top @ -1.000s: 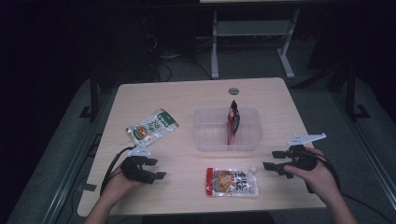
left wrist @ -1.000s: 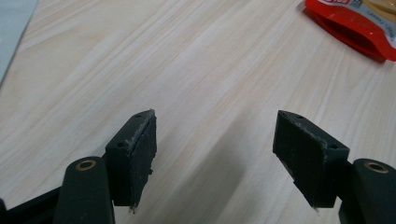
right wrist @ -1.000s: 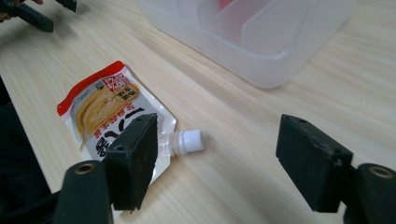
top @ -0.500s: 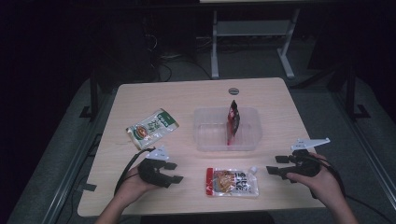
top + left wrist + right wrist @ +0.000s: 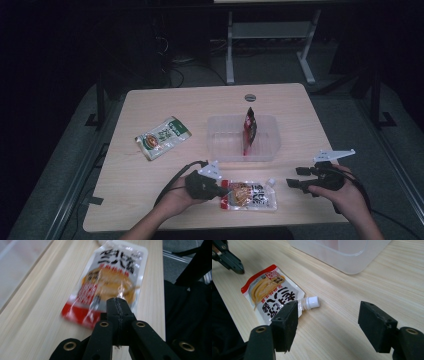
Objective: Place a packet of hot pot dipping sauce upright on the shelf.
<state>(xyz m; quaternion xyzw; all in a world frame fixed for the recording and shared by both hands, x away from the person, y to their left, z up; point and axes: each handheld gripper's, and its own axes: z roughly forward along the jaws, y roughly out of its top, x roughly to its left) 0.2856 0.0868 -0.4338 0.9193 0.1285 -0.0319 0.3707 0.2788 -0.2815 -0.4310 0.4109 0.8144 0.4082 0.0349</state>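
Left gripper view: spout pouch [image 5: 110,282] bears blurred Japanese lettering.

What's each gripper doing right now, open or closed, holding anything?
Left gripper: jaws just closed, shut at the pouch's red end; a grip on it cannot be told.
Right gripper: open, holding nothing.
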